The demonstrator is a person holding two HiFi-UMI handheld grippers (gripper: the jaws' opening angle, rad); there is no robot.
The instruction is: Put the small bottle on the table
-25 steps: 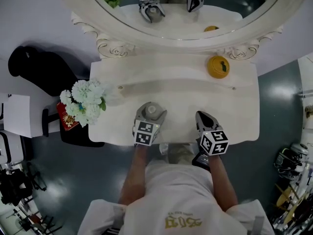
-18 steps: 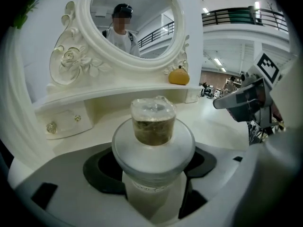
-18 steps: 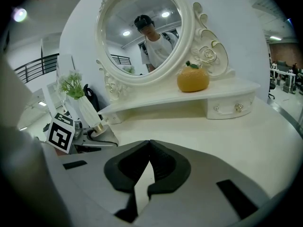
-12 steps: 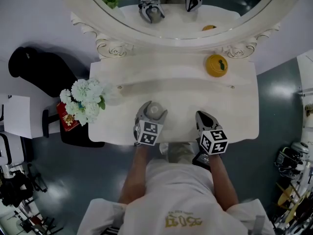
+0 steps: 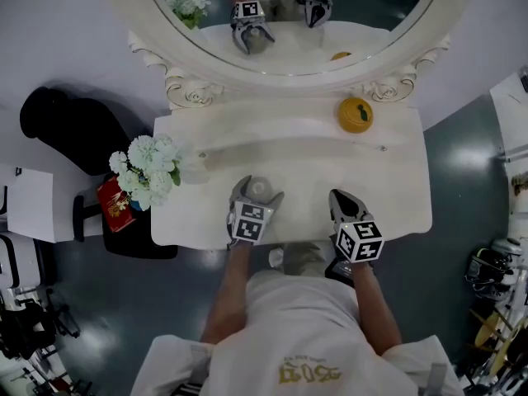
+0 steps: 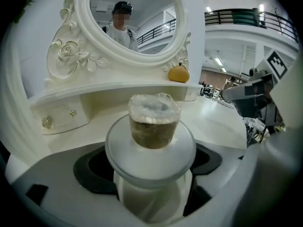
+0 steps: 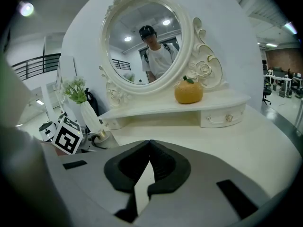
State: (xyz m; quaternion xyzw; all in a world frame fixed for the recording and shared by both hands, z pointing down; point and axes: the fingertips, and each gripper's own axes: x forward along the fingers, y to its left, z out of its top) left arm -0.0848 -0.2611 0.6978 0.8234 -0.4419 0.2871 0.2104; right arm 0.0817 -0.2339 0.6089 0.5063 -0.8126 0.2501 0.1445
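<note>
The small bottle [image 5: 258, 189] is clear and squat, with a wide collar and a brown stopper wrapped in film [image 6: 154, 122]. It stands upright on the white dressing table [image 5: 330, 167], near the front edge and left of centre. My left gripper [image 5: 259, 190] straddles it with a finger on each side. Its jaws are opening, and dark gaps show beside the bottle's body in the left gripper view. My right gripper [image 5: 341, 199] rests over the table's front right. It is shut and empty, its tips meeting [image 7: 150, 148].
A yellow fruit-shaped jar [image 5: 355, 115] sits on the raised back shelf under the oval mirror [image 5: 289, 23]. A vase of white flowers [image 5: 148, 170] stands at the table's left end. A red box [image 5: 115, 206] and a black chair [image 5: 70, 122] lie beyond it.
The head view has drifted slightly. The left gripper stays around the bottle at the same spot, and the right gripper has not moved.
</note>
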